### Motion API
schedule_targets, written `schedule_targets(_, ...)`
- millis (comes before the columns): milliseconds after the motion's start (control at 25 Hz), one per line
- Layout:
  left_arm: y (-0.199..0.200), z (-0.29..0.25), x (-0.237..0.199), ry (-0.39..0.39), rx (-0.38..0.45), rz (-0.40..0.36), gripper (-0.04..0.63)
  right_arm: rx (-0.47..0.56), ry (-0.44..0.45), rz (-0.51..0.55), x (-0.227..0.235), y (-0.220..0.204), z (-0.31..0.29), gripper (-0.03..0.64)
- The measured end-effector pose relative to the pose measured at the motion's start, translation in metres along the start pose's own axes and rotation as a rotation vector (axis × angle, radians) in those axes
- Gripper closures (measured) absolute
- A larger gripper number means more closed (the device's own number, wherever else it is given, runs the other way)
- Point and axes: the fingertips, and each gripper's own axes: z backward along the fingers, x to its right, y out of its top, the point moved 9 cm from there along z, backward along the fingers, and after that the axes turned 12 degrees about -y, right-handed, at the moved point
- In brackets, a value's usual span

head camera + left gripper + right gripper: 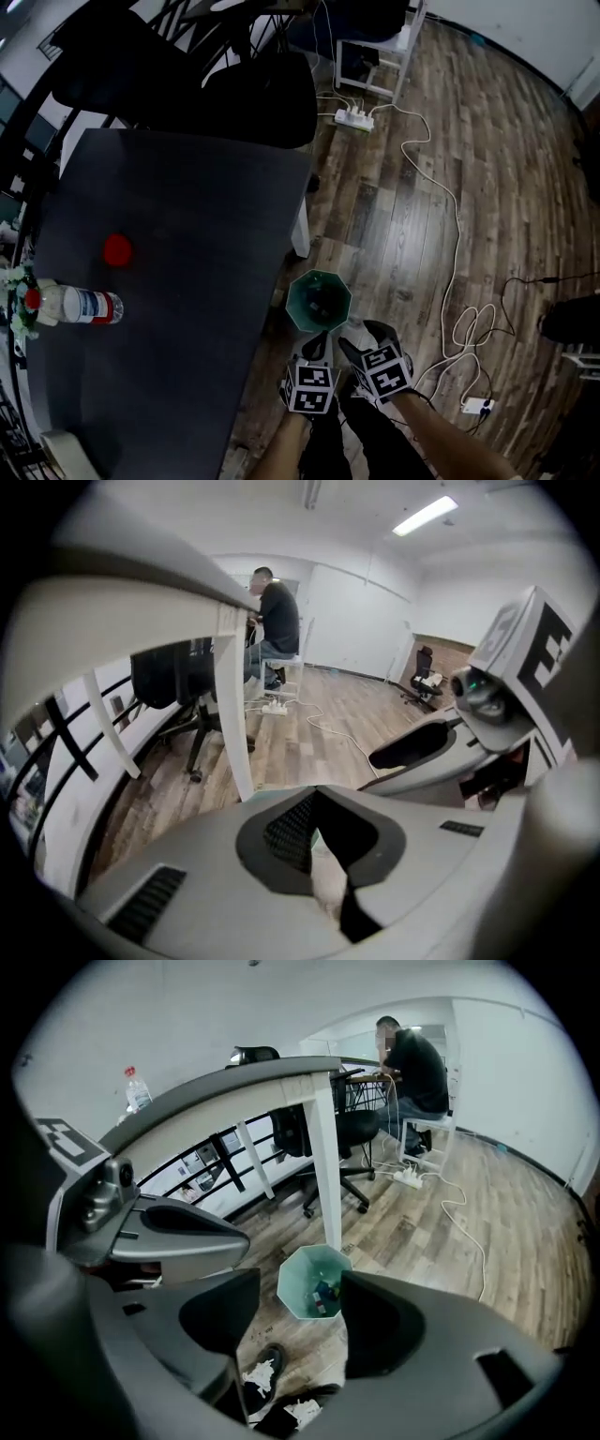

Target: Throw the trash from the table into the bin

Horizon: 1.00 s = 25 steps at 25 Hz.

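Trash, a bottle (75, 305) and a red cap (117, 249), lies on the counter (187, 234) while the right hand-held gripper (361, 336), open and empty, and the left hand-held gripper (317, 345), nearly shut, hang near the bin (292, 298), so clearing the counter edge first seems wise.

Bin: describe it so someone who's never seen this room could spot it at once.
Start at the big dark table; beside its edge, on the wood floor by the white table leg, stands the bin. It is the only pale green, many-sided open tub there, with bits of trash inside, unlike the white cables and power strip nearby.
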Motion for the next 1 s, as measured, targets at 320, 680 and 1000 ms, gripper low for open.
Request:
schedule_targets(320,0.054,0.051,0.030,0.020,0.054,0.000,0.569,0.069,-0.018,0.013,0.008,0.034,0.071,0.423)
schedule_targets(680,0.122,0.108,0.032,0.139,0.151,-0.031,0.569,0.192,-0.009,-0.047,0.032,0.111,0.117,0.540)
schedule_targets(1000,0.167,0.171,-0.018,0.328,0.248,-0.005,0.569,0.306,0.034,0.092,0.032,0.186,0.141,0.617)
